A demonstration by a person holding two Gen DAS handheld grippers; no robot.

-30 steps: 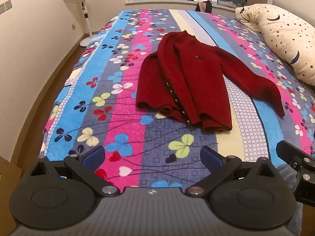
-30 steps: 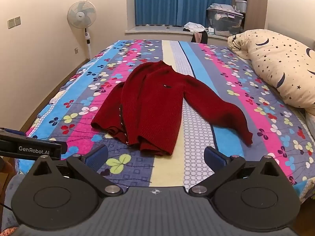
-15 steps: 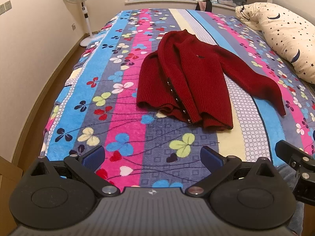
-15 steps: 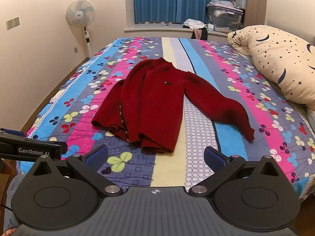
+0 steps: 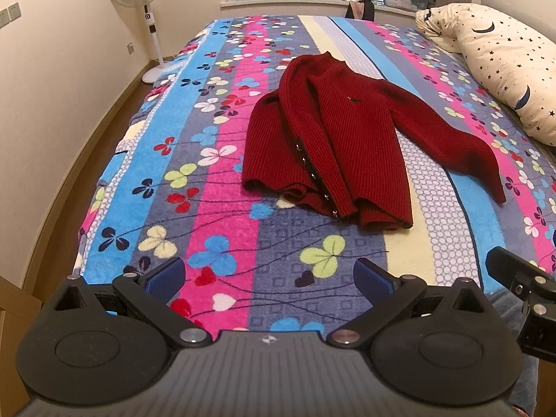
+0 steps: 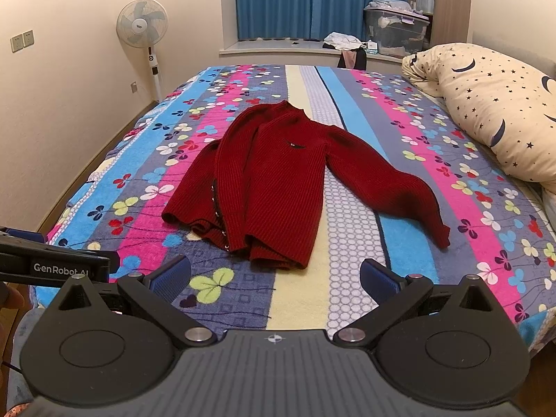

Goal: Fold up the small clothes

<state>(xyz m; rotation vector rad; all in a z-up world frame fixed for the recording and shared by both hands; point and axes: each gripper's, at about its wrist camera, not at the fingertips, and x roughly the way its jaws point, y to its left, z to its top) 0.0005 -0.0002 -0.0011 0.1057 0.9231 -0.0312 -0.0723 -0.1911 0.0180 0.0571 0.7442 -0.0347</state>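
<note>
Two grippers wide apart, nothing held

Both the left gripper (image 5: pixel 269 274) and the right gripper (image 6: pixel 276 274) hover with fingers spread over the near edge of the bed (image 6: pixel 347 299). Farther along the bed, the red cardigan (image 6: pixel 278 177) lies mid-blanket, one sleeve stretched toward the star-print pillow (image 6: pixel 497 104).

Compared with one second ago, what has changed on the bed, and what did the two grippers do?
Little changed. The right gripper tilted slightly downward. Nothing was taken or released: both it and the left gripper remain open and empty, short of the red cardigan, which lies unmoved on the blanket.
</note>
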